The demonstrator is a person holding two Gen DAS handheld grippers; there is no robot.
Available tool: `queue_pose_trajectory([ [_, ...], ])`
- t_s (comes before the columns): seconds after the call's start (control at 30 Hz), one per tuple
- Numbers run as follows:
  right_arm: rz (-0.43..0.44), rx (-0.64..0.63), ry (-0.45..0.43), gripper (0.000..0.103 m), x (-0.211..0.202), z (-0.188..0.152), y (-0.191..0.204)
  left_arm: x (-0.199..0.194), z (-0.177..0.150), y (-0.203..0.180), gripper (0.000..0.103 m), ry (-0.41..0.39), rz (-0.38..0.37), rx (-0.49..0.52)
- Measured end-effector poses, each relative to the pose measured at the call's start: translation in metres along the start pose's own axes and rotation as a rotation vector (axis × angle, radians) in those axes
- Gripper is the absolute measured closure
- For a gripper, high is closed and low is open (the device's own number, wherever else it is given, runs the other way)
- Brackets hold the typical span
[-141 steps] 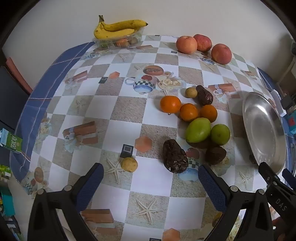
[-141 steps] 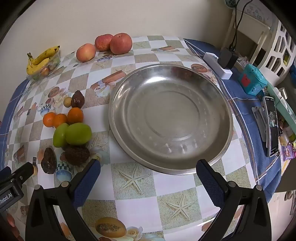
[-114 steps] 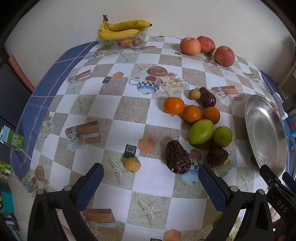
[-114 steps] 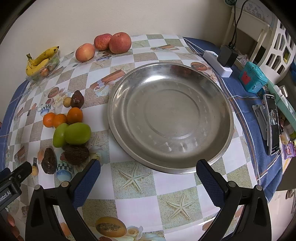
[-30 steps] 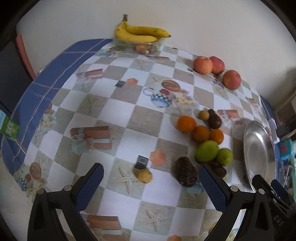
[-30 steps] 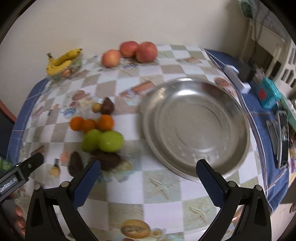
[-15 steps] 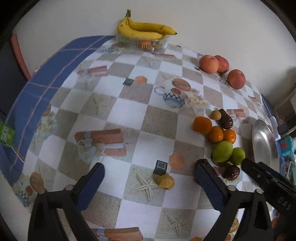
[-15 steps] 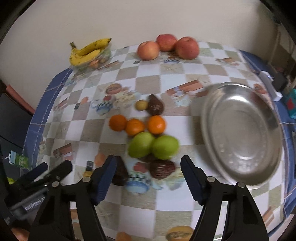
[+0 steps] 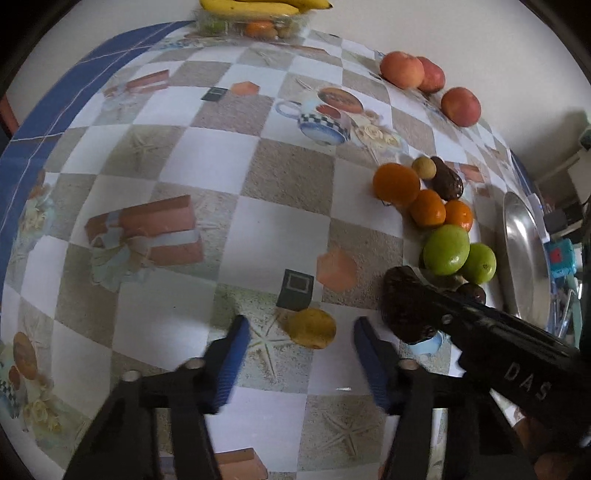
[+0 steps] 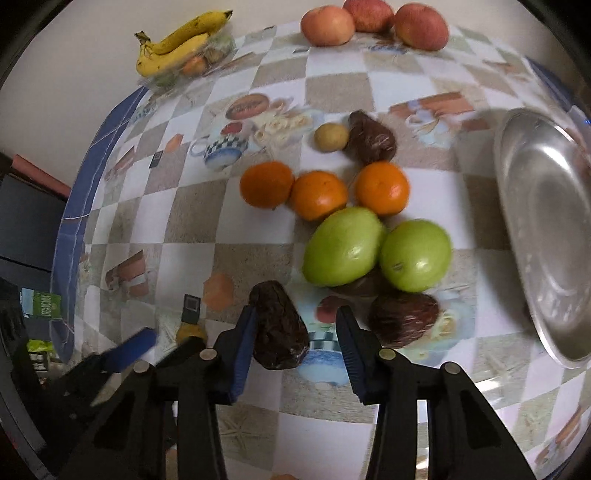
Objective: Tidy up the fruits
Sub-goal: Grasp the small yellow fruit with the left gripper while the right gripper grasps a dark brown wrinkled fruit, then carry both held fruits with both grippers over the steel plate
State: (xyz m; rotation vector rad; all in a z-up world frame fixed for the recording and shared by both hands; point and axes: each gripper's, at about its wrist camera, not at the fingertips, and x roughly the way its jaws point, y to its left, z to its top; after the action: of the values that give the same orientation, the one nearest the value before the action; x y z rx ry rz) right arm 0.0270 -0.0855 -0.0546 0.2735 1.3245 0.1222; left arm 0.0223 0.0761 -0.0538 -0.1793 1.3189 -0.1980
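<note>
My left gripper (image 9: pixel 301 328) is open, its blue pads on either side of a small yellow fruit (image 9: pixel 312 328) on the checked tablecloth. My right gripper (image 10: pixel 297 325) is open around a dark wrinkled fruit (image 10: pixel 279 325), its left pad touching or nearly touching it; the same fruit shows in the left wrist view (image 9: pixel 406 310). Beyond lie two green fruits (image 10: pixel 343 245), three oranges (image 10: pixel 319 194), two more dark fruits (image 10: pixel 404 319), a small tan fruit (image 10: pixel 331 137), three apples (image 10: pixel 327 20) and bananas (image 10: pixel 181 40). A steel plate (image 10: pixel 546 229) lies at the right.
The right gripper's black body (image 9: pixel 498 339) crosses the lower right of the left wrist view. The bananas sit on a clear tray (image 9: pixel 255 26) at the table's far edge by the wall. The blue cloth border (image 10: pixel 74 206) marks the left table edge.
Both grippers have dropped lower and moved in on the fruit. The left one has come around the small yellow fruit, the right one around the dark wrinkled fruit. Both jaws have narrowed.
</note>
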Motion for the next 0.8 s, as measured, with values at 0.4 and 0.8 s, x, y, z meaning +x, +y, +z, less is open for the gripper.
queue_pose_trajectory([
  [0.4, 0.029, 0.000, 0.025, 0.065, 0.012, -0.003, 0.004, 0.005, 0.003, 0.014, 0.074, -0.024, -0.015, -0.055],
  [0.8, 0.023, 0.027, 0.007, 0.066, -0.002, -0.008, -0.010, -0.001, 0.001, 0.023, 0.074, -0.017, -0.045, -0.127],
])
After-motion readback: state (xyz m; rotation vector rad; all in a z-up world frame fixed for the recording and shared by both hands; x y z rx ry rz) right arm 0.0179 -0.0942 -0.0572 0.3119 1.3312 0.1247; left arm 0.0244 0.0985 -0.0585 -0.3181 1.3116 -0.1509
